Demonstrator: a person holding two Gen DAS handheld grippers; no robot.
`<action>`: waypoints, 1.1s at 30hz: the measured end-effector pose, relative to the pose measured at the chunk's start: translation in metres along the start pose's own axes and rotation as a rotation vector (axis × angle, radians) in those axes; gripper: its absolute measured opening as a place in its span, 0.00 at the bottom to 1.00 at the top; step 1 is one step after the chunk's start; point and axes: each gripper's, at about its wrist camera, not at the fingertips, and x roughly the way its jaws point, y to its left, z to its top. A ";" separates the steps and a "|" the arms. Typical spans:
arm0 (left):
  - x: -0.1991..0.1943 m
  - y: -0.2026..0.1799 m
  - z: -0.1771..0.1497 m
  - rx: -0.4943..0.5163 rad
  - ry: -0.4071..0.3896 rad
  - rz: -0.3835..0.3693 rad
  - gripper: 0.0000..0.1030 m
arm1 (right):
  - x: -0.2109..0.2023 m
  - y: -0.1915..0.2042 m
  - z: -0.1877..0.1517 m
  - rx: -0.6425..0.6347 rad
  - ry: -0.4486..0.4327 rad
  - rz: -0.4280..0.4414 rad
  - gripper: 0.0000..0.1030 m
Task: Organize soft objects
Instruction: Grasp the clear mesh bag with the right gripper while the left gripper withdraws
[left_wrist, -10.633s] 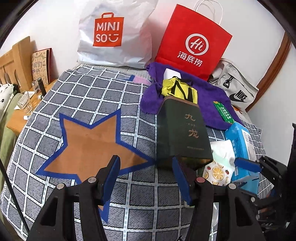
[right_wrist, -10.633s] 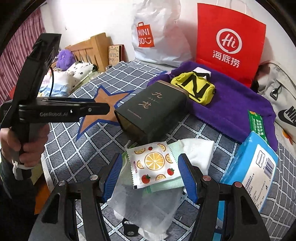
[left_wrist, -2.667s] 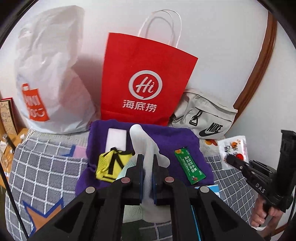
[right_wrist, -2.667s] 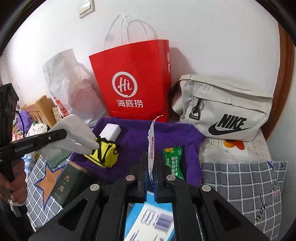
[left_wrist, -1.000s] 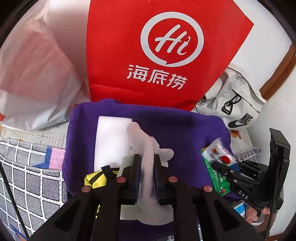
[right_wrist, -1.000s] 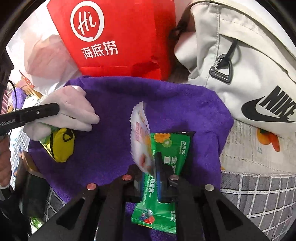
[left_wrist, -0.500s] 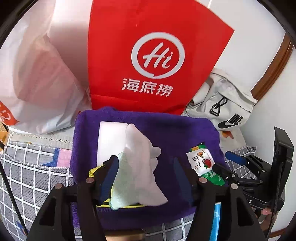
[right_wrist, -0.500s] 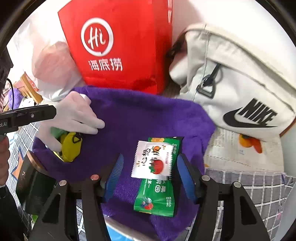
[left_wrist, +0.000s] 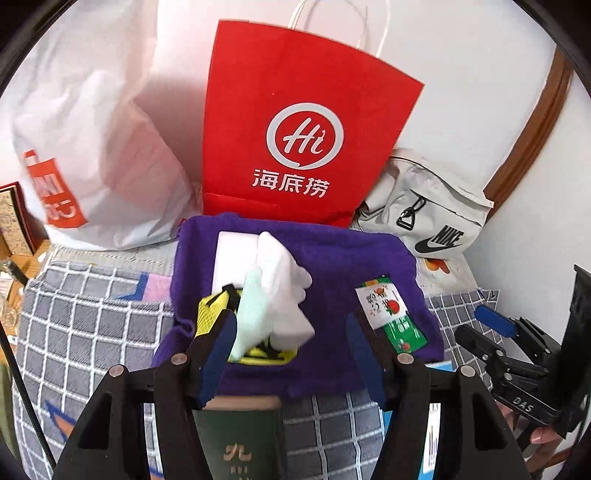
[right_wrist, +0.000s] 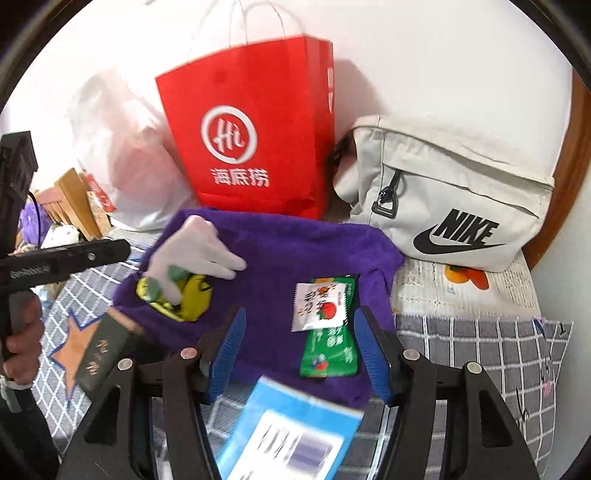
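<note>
Left wrist view: the left hand-held gripper (left_wrist: 291, 345) hangs spread, empty, the white glove (left_wrist: 277, 291) dropped at twelve o'clock atop the yellow pouch (left_wrist: 210, 310) on the purple towel (left_wrist: 332, 254). Perched loosely, that glove could slide off with any nudge.

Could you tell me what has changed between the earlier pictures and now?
The left gripper has just opened and let go of the white glove, which now lies on the yellow pouch. The right gripper has just opened too, leaving the white sachet on the green packet. Both pulled back. The purple towel, red bag and dark box stayed put.
</note>
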 end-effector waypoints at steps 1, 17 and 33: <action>-0.005 -0.001 -0.004 0.003 -0.003 0.002 0.58 | -0.007 0.002 -0.003 0.004 -0.004 0.007 0.59; -0.076 0.017 -0.094 -0.052 -0.028 0.050 0.58 | -0.075 0.077 -0.104 -0.035 0.041 0.193 0.59; -0.069 0.068 -0.159 -0.157 0.026 -0.017 0.58 | -0.033 0.120 -0.167 -0.060 0.189 0.228 0.65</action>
